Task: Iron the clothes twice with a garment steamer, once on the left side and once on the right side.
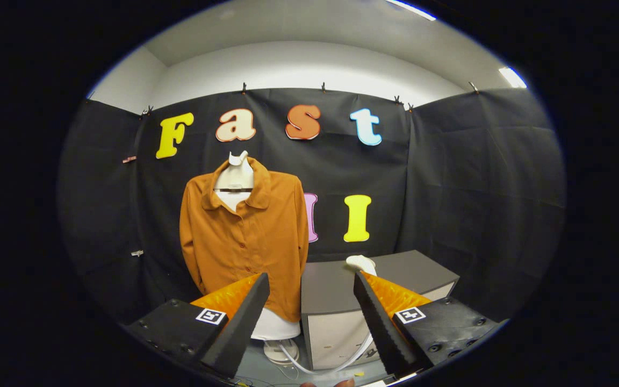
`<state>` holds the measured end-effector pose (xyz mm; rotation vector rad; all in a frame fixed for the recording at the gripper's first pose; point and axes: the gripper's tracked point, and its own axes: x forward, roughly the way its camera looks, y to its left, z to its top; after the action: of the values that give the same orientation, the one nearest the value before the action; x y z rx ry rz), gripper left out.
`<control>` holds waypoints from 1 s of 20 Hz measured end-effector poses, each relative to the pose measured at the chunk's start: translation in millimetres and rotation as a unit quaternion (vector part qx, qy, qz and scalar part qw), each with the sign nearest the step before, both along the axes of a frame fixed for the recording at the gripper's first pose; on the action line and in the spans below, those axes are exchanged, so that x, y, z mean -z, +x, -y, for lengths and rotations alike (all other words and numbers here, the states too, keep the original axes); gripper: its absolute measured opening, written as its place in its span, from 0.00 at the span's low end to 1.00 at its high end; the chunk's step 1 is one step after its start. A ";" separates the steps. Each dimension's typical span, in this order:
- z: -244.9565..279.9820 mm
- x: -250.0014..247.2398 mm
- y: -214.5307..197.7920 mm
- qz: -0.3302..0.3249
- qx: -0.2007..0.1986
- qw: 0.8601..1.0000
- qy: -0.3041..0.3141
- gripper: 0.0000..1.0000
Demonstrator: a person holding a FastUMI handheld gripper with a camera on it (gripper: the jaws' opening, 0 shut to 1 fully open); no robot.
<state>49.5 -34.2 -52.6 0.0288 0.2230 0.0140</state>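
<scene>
An orange-brown button-up shirt (245, 236) hangs on a white mannequin torso (237, 177) against the booth's black wall, ahead and left of my fingers. The white steamer head (362, 264) lies on top of a grey cabinet (336, 287), just beyond my right finger. Its white hose (315, 366) runs down in front of the cabinet toward the mannequin's base (280, 352). My gripper (311, 282) is open, with a wide gap between the fingers and nothing held. The left finger overlaps the shirt's lower hem in view.
The grey cabinet stands right of the mannequin, its front face pale. Black cloth walls close off the back and both sides. A person's fingertips (325, 384) peek in below the fingers.
</scene>
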 end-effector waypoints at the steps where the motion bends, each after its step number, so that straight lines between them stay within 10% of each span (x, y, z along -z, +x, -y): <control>1: 9.6 10.9 9.2 -0.021 0.002 1.000 0.006 0.98; 20: 152.7 206.5 184.5 -0.305 0.014 0.952 0.016 1.00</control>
<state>234.0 -187.0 -259.1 0.0684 0.8430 -0.0204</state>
